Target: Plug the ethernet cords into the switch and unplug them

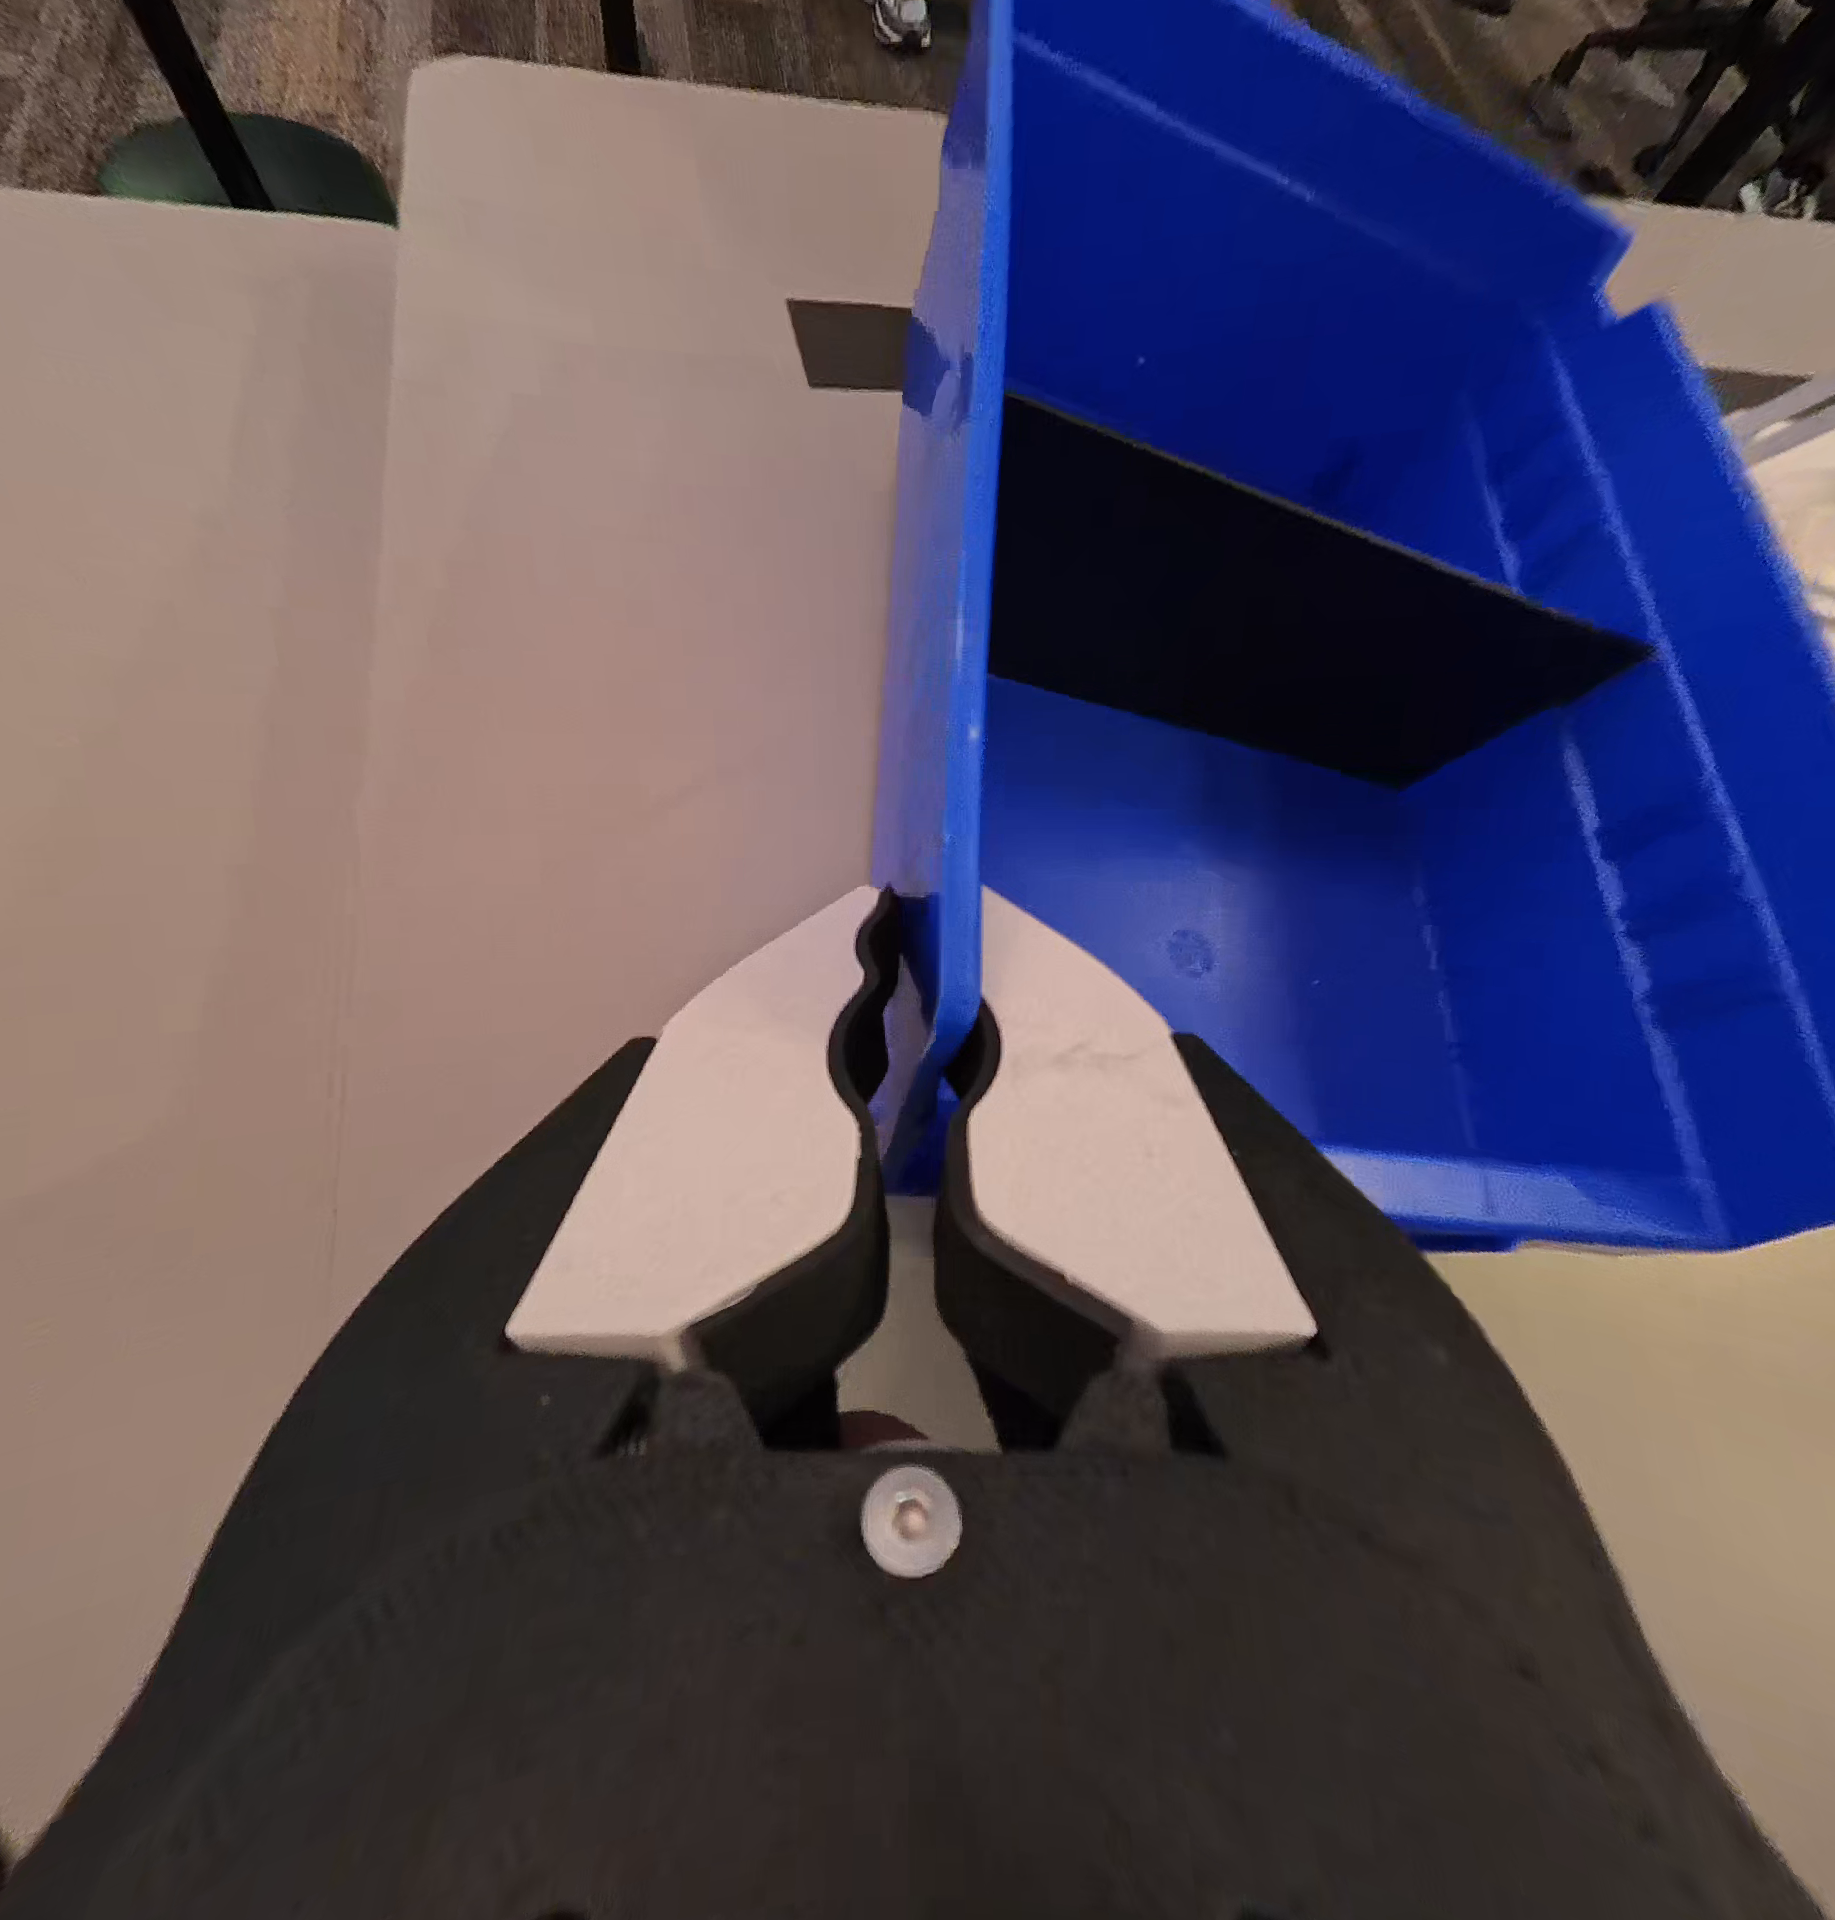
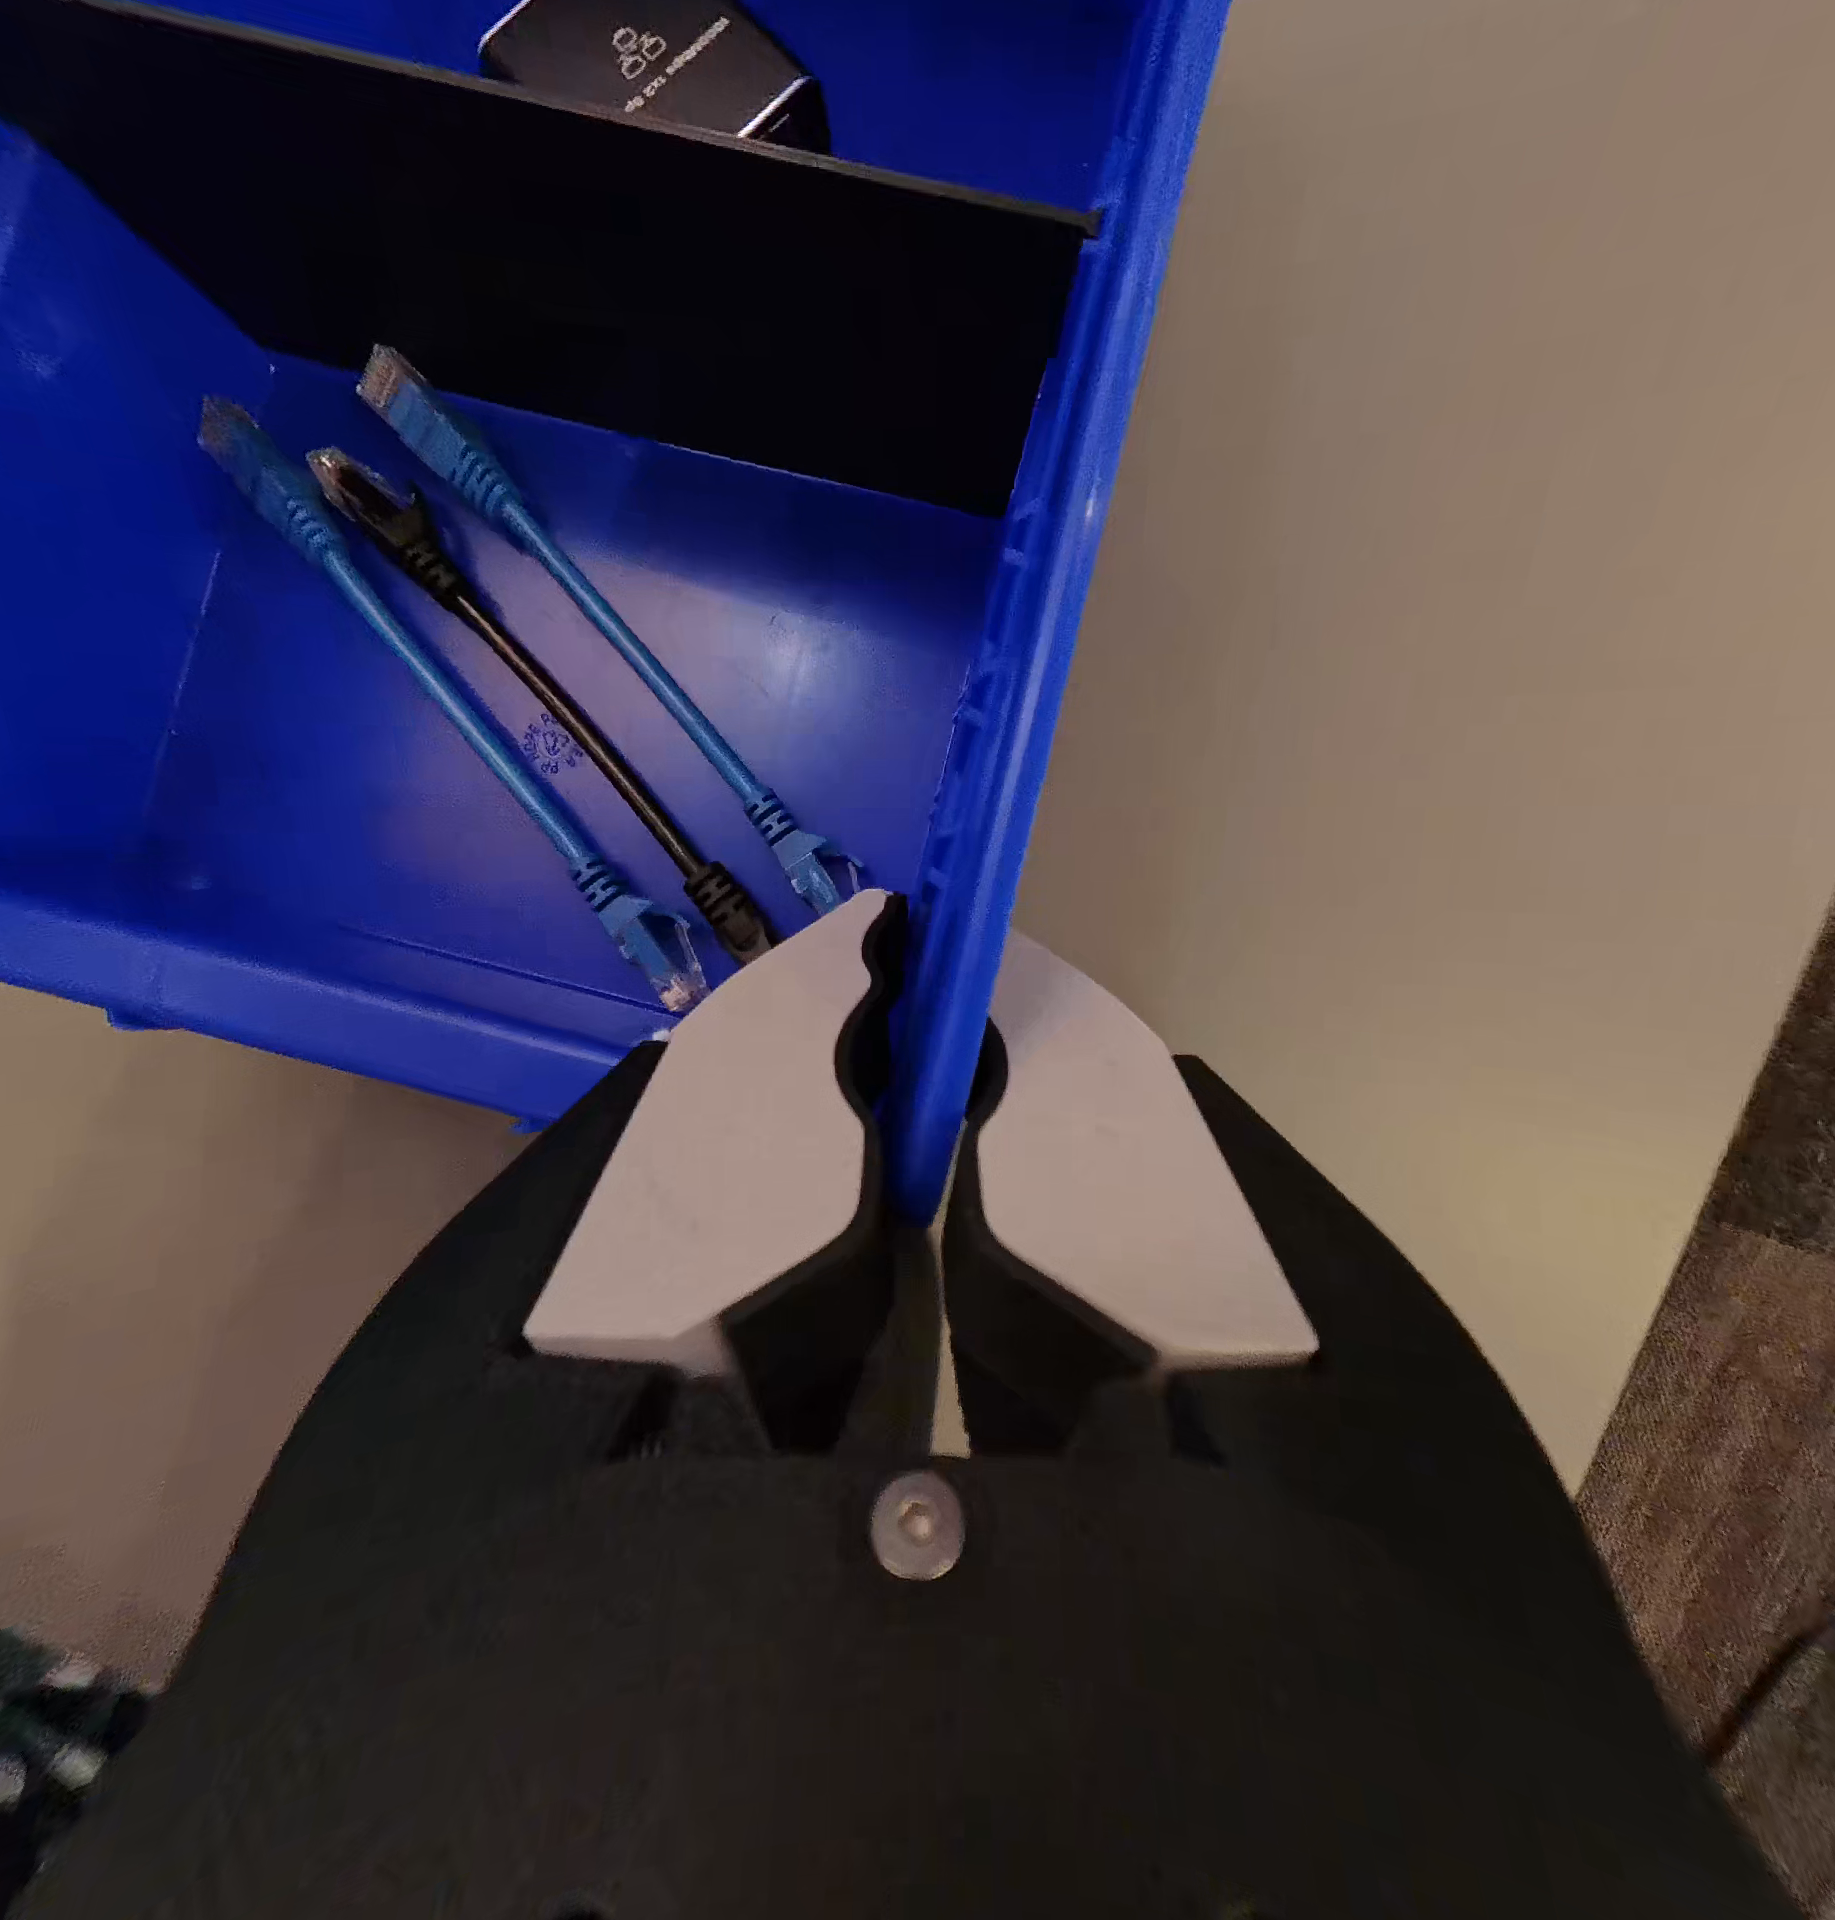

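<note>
**Spotter:** Nearest you, your left hand-held gripper [image 1: 928, 997] is clamped on the left wall of the blue bin [image 1: 1308, 935], one finger outside and one inside. Your right hand-held gripper [image 2: 928, 997] is pinched the same way on the bin's right wall.

**Operator:** So both are holding the bin, not a cord?

**Spotter:** Yes. You look to be at the set-up stage, positioning the bin on the table [image 1: 477, 623]; no plugging has begun. Just past your right fingers, three short cords lie loose on the floor of the near compartment: two blue cords [image 2: 622, 644] with a black cord [image 2: 560, 686] between them, their near plugs close to the corner you are gripping.

**Operator:** And the switch?

**Spotter:** Farther back, behind the black divider [image 2: 580, 270], a dark box [image 2: 664, 73] shows in the far compartment; I take that for the switch.

**Operator:** Next?

**Spotter:** I'd say you settle the bin, let go of both walls, then reach in for the switch or a cord plug. Mind the near corner; the plugs sit tight against it.
</note>
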Tool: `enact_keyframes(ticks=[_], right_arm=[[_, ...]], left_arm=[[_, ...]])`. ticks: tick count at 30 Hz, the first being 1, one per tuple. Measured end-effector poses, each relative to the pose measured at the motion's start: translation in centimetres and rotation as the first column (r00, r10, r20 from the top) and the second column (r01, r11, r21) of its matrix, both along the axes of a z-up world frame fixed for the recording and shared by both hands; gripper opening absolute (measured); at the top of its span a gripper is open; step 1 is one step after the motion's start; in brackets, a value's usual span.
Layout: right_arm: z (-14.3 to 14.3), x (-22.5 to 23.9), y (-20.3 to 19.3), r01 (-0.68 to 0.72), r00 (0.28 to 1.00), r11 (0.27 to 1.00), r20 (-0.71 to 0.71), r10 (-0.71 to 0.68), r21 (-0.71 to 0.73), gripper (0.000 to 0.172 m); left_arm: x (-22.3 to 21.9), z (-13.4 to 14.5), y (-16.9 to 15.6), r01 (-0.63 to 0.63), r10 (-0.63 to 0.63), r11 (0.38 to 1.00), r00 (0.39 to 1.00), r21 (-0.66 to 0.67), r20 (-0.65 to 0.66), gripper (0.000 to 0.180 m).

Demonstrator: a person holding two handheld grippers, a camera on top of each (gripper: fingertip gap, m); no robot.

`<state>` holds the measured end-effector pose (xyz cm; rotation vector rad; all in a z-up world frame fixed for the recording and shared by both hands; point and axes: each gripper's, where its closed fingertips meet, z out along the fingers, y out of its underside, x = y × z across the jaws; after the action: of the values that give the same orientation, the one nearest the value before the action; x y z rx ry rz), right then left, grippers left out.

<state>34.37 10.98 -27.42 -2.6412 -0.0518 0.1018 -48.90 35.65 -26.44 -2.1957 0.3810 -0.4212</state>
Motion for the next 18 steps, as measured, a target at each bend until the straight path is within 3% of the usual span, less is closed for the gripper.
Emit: enact_keyframes(ticks=[12,18], right_arm=[[-0.3,-11.9,-4.6,-0.255,0.964,0.967,-0.08,0.254,-0.002,0.005],[-1.0,-18.9,-3.7,-0.382,0.92,0.924,-0.078,0.383,0.031,0.005]], left_arm=[[-3.4,3.6,-4.4,-0.02,0.015,0.995,0.998,0.099,0.054,0.007],[-5.4,5.3,-6.6,-0.059,0.047,0.988,0.995,0.142,0.093,0.007]])
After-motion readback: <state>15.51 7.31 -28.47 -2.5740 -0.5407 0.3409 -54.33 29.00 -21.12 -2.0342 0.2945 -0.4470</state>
